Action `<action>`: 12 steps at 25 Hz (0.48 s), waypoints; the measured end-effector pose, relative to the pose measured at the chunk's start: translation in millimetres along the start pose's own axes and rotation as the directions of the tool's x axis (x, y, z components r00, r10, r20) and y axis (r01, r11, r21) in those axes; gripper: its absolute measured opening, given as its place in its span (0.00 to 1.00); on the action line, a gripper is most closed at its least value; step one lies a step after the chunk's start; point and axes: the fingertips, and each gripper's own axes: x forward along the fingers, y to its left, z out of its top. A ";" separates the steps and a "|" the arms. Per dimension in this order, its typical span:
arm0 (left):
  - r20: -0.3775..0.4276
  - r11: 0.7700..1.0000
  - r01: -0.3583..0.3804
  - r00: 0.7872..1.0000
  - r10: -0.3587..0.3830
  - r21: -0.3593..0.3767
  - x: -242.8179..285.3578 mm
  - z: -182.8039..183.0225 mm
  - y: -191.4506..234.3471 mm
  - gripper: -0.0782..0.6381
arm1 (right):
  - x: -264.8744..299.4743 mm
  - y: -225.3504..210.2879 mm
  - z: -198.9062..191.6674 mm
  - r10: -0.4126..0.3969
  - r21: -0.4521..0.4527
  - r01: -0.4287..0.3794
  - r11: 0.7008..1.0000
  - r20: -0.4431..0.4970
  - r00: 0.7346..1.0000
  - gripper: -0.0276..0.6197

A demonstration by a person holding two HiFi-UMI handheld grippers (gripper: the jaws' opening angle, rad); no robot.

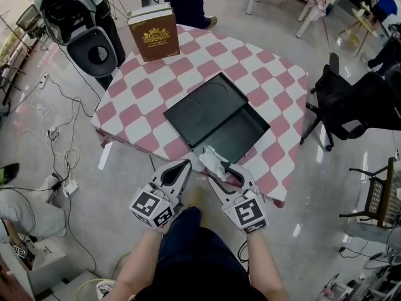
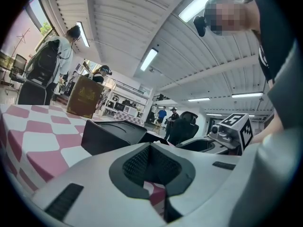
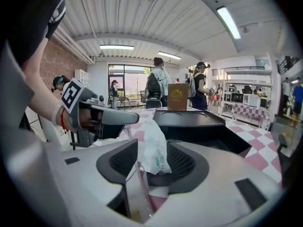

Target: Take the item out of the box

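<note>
Packet (image 3: 154, 148) stands loose between the released, wide-apart jaws of the right gripper (image 3: 155, 161), just beside the near corner of the black box (image 1: 235, 137) on the table (image 1: 263, 68). Left gripper (image 1: 183, 165) is clenched and empty, near the table edge.

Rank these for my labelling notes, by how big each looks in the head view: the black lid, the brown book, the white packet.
1. black lid
2. brown book, clearly smaller
3. white packet, smallest
</note>
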 end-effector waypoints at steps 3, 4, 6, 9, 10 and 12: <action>-0.004 1.000 0.003 1.000 -0.003 0.001 0.7 -2.3 1.2 0.11 | 5.4 -1.3 -2.9 -0.003 -0.012 0.003 1.000 -0.023 1.000 0.34; -0.005 1.000 0.004 1.000 -0.004 0.001 0.5 -3.5 1.7 0.11 | 7.1 -1.2 -3.5 -0.004 -0.015 0.004 1.000 -0.029 1.000 0.34; -0.007 1.000 0.001 1.000 -0.001 -0.006 0.2 -5.2 3.1 0.11 | 10.3 -1.4 -3.8 -0.003 -0.014 0.002 1.000 -0.035 0.999 0.34; -0.010 1.000 0.006 1.000 -0.006 -0.011 0.8 -8.0 4.2 0.11 | 14.2 -2.8 -3.0 0.000 -0.005 0.000 1.000 -0.039 0.999 0.34; -0.010 1.000 0.005 1.000 -0.005 -0.015 0.3 -9.1 5.1 0.11 | 15.2 -3.1 -2.8 -0.001 -0.001 0.001 1.000 -0.040 0.999 0.34; -0.010 1.000 -0.004 1.000 0.004 -0.023 -1.6 -9.7 7.8 0.11 | 17.3 -3.3 -2.8 -0.003 0.008 0.003 1.000 -0.041 0.999 0.30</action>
